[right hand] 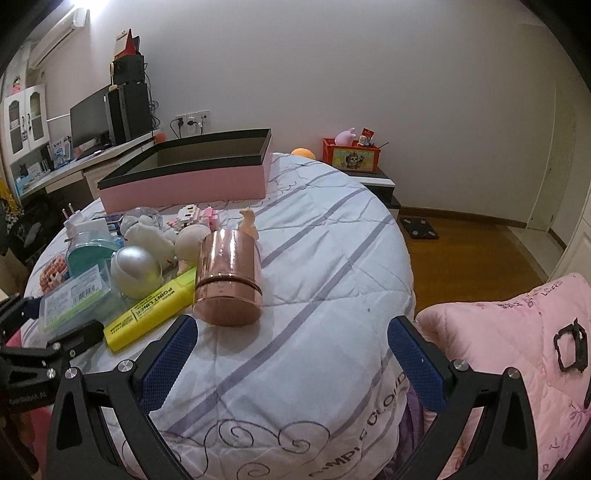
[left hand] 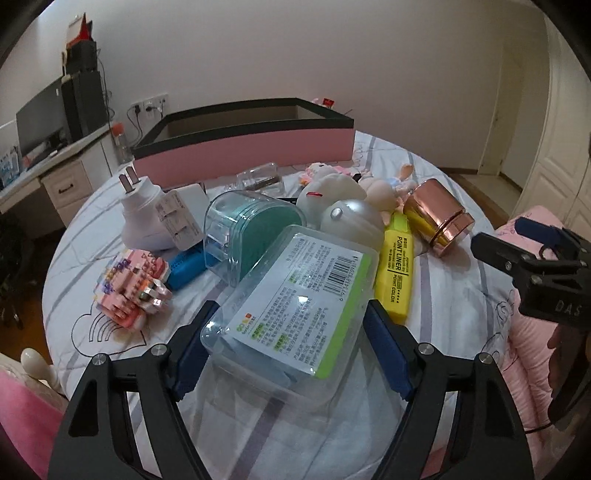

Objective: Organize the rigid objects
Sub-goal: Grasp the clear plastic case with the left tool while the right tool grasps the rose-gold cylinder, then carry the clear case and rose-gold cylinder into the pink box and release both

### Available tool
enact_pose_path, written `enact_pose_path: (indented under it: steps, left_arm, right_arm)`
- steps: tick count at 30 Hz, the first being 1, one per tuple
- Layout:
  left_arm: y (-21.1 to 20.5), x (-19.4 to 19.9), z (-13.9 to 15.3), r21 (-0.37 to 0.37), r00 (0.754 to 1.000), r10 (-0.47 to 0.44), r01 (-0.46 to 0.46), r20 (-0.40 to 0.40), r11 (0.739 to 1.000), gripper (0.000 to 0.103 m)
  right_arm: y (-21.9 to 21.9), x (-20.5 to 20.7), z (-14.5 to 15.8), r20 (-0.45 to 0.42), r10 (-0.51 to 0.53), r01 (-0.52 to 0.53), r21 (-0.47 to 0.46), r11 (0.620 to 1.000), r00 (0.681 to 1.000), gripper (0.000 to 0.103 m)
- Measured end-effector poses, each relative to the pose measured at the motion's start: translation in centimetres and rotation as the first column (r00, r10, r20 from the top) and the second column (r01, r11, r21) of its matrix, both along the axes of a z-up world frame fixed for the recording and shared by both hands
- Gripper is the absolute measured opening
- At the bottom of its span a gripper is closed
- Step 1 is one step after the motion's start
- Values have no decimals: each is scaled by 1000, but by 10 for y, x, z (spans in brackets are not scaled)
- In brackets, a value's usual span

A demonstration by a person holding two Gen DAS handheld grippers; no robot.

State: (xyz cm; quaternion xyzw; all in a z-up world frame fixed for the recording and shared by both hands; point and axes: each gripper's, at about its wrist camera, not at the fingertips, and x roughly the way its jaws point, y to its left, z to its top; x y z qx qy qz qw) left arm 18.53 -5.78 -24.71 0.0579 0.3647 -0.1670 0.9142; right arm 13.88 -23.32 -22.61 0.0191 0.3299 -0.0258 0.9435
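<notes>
Clear case (left hand: 291, 306) between left gripper (left hand: 291, 328) pads

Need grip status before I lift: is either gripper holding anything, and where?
Left gripper straddles the clear plastic case across its near end; firm contact cannot be told. Right gripper holds nothing.

Both views are dim and cool-toned, lit softly from above; a bright patch flares at the top left corner of the right wrist view, near the air conditioner (right hand: 59, 31). Shadows are faint. Glare sits on the copper tin (right hand: 227, 280) and the clear plastic case (left hand: 291, 306). Fisheye bending curves walls and bed edges — corners go black. Focus is fairly sharp, slightly grainy.
</notes>
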Motion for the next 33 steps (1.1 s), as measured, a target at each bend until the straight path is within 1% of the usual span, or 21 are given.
enact_pose_path:
  steps: [3, 5, 7, 10, 12, 13, 14, 15, 17, 18, 19, 20, 22, 23, 28, 29, 30, 33]
  left_arm:
    - [7, -10, 4, -45, 1000, -3, 4, 1, 999, 75]
    - [9, -16, 6, -51, 1000, 8, -7, 24, 999, 75]
    - [12, -20, 7, -35, 999, 20, -19, 36, 999, 75]
    - [14, -23, 5, -44, 999, 36, -34, 41, 998, 75]
    - [15, -20, 1, -57, 999, 29, -28, 19, 998, 75]
    - [17, -19, 1, -67, 999, 31, -30, 18, 997, 76]
    - [17, -16, 1, -78, 999, 33, -32, 10, 996, 82]
    - [18, -14, 0, -89, 999, 32, -32, -3, 996, 88]
    - [18, -10, 1, -109, 1000, 26, -27, -10, 994, 88]
    - [18, -10, 1, -112, 1000, 20, -21, -10, 993, 86]
    - [18, -10, 1, -116, 1000, 12, -13, -12, 993, 81]
    - [18, -10, 1, -117, 1000, -7, 5, -19, 993, 72]
    - [17, -13, 1, -111, 1000, -16, 15, -8, 994, 71]
    - [15, -15, 1, -95, 1000, -24, 24, 2, 995, 70]
    - [13, -30, 10, -77, 998, -15, 19, 61, 997, 69]
    - [12, -33, 14, -69, 997, -16, 21, 77, 997, 68]
    - [11, -35, 18, -65, 995, -20, 26, 94, 998, 61]
    - [10, -36, 25, -70, 994, -24, 31, 104, 997, 61]
  right_arm:
    - [0, 7, 0, 5, 10, -10, 5, 1000, 1000, 103]
    - [1, 13, -1, 6, 21, -21, 8, 1000, 1000, 103]
    - [1, 22, -3, -2, 36, -36, 19, 999, 999, 103]
    - [3, 34, -7, -11, 66, -65, 39, 997, 998, 103]
    - [6, 42, -9, -18, 96, -95, 45, 994, 995, 102]
    - [7, 44, -11, -21, 106, -105, 51, 993, 994, 98]
    - [9, 46, -13, -28, 118, -116, 57, 992, 993, 93]
    - [10, 48, -14, -32, 131, -129, 63, 990, 991, 91]
    - [10, 52, -18, -44, 151, -147, 86, 985, 988, 65]
    - [9, 53, -18, -40, 165, -160, 113, 981, 985, 60]
    - [7, 53, -18, -39, 174, -168, 127, 978, 984, 53]
    - [7, 52, -18, -38, 190, -183, 132, 974, 981, 49]
    - [8, 51, -18, -36, 200, -194, 122, 973, 979, 48]
    - [8, 49, -18, -37, 202, -196, 124, 973, 979, 48]
    - [7, 43, -16, -21, 198, -194, 125, 973, 980, 48]
    - [7, 41, -15, -17, 194, -191, 123, 974, 981, 48]
    - [7, 39, -13, -15, 194, -191, 121, 974, 981, 48]
    - [7, 32, -6, 6, 185, -184, 124, 975, 983, 48]
